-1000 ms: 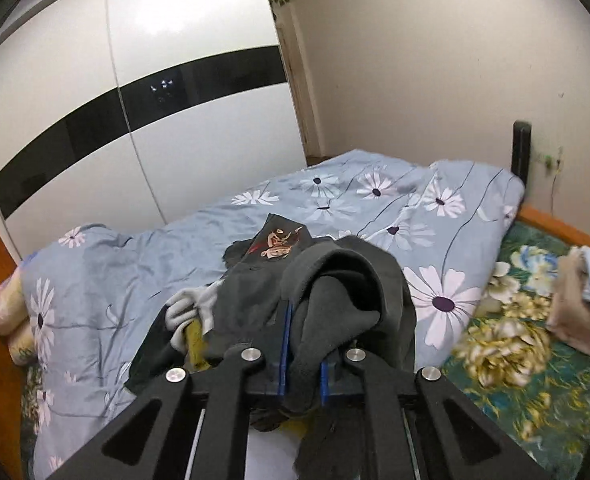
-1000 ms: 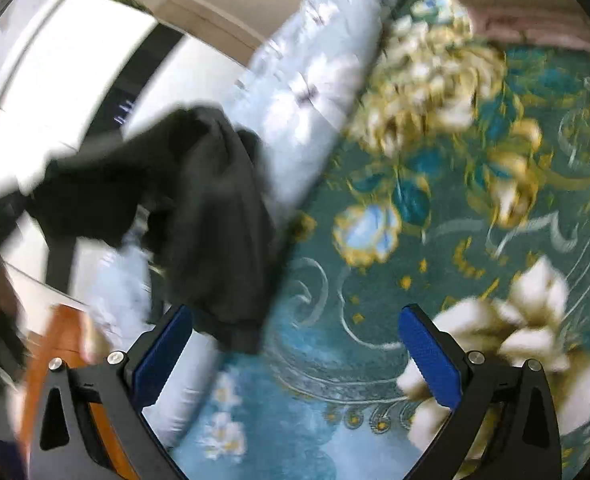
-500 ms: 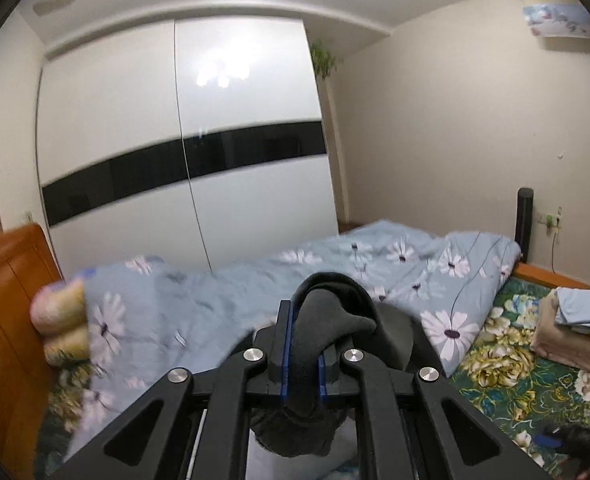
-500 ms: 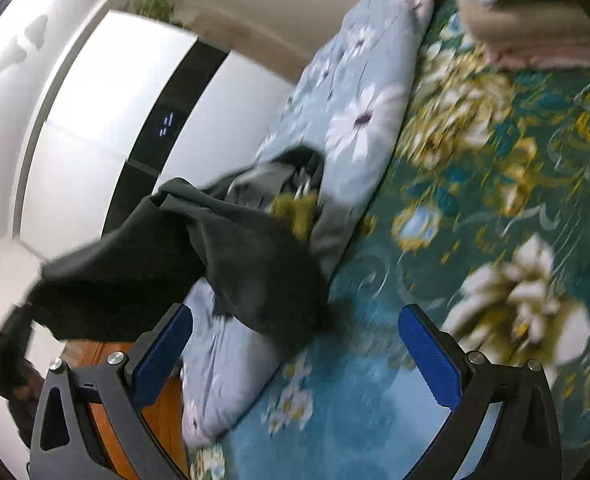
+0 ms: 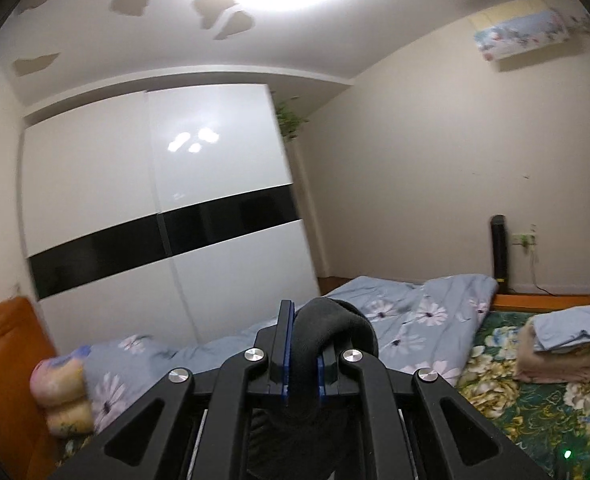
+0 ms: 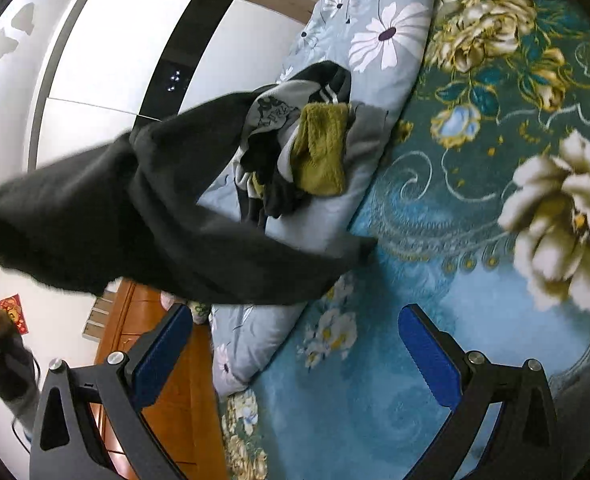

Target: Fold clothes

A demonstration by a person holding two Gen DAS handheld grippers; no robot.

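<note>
My left gripper [image 5: 302, 354] is shut on a thick fold of a dark grey garment [image 5: 327, 332], raised high above the bed. In the right wrist view that same dark grey garment [image 6: 135, 208] hangs stretched in the air from the far left, its lower end trailing to the blue quilt [image 6: 375, 32]. A heap of other clothes [image 6: 295, 140], one olive green and fuzzy, lies on the quilt behind it. My right gripper [image 6: 295, 354] is open, nothing between its blue pads, hovering over the teal floral bedsheet [image 6: 475, 200] just below the hanging cloth.
A stack of folded clothes [image 5: 559, 344] sits on the floral sheet at the right. A white wardrobe [image 5: 155, 216] with a black band stands beyond the bed. An orange wooden headboard [image 5: 3, 360] and pillows [image 5: 63, 396] are at the left.
My left gripper has risen and tipped up with the dark garment, so the bed dropped low in its view. The garment has lifted off the clothes heap. My right gripper shifted slightly, staying open.
</note>
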